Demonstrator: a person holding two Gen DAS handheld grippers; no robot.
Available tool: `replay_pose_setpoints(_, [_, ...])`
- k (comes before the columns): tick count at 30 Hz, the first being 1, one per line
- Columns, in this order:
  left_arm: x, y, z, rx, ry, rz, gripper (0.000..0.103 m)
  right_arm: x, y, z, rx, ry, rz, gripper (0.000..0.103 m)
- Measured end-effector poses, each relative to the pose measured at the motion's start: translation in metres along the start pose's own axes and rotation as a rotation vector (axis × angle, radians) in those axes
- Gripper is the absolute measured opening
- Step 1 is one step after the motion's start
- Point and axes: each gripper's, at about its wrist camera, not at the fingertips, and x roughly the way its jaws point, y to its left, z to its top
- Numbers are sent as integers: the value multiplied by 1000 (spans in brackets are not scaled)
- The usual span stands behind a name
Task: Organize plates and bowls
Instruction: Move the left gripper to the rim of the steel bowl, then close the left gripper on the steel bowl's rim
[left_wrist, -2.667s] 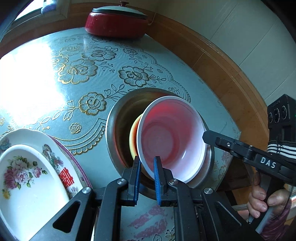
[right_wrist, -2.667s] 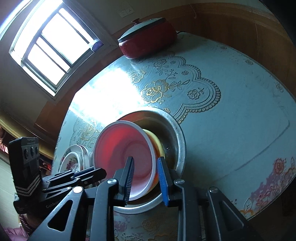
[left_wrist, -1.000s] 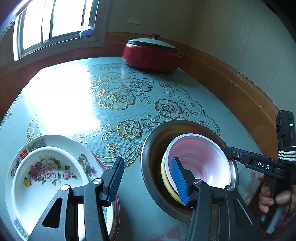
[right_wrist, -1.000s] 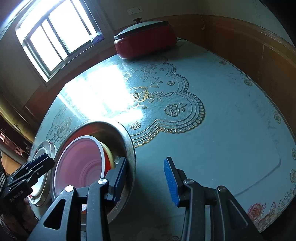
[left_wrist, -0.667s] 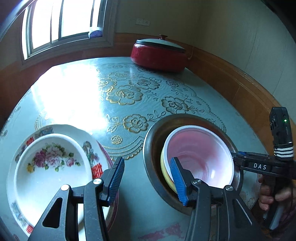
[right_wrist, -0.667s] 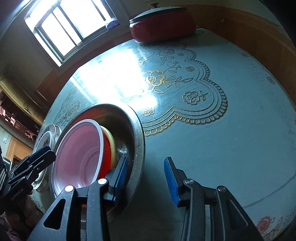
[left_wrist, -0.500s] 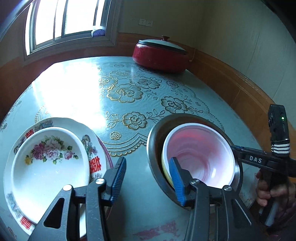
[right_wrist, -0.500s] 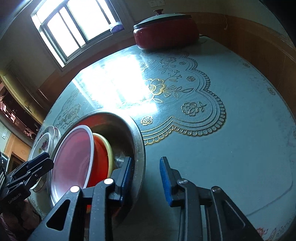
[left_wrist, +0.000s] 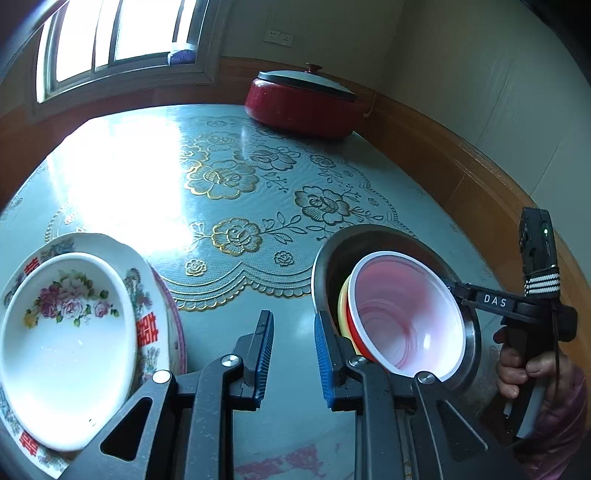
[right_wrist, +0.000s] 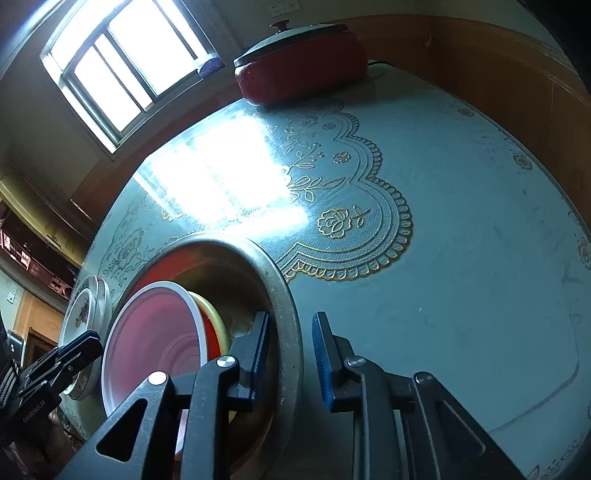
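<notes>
A red bowl (left_wrist: 402, 317) with a white rim leans inside a yellow bowl (left_wrist: 343, 306), both in a steel basin (left_wrist: 369, 230). My right gripper (right_wrist: 290, 350) straddles the steel basin's near rim (right_wrist: 291, 325), one finger inside and one outside, shut on it. The red bowl (right_wrist: 151, 350) lies left of that finger. My left gripper (left_wrist: 293, 350) hovers just left of the basin. Its jaws are closing with only bare tablecloth between them. A white floral bowl (left_wrist: 62, 332) rests on a floral plate (left_wrist: 155, 295) at the left.
A red lidded pot (left_wrist: 303, 107) stands at the table's far edge by the wood-panelled wall. A person's hand (left_wrist: 517, 369) holds the right gripper's handle at the right. The patterned tablecloth (left_wrist: 229, 184) stretches between the dishes and the pot.
My left gripper's jaws have narrowed over the tablecloth. My right gripper's jaws have drawn in around the basin's rim, and it has shifted slightly along the rim.
</notes>
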Motion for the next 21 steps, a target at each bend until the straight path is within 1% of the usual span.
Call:
replay_pose_setpoints(4, [4,4,4,-7,19,-7,22,0,-4,-1,27,-3,3,26])
replay_pose_setpoints(7, [6,6,6,-5,25,-34,22,-1,-3,-2,23,-2,-8,27])
replay_pose_setpoints(9, [7,3,8,5,26,-58,22,-3,-2,-6,25,-6,-8,30])
replay_pose_setpoints(14, [12,-4,9,50,42,-72,23,-11,-5,-7,28,-24,3,33])
replay_pose_setpoints(21, [18,-8,12,80,64,-67,23,-15,-10,-7,44,-37,2,33])
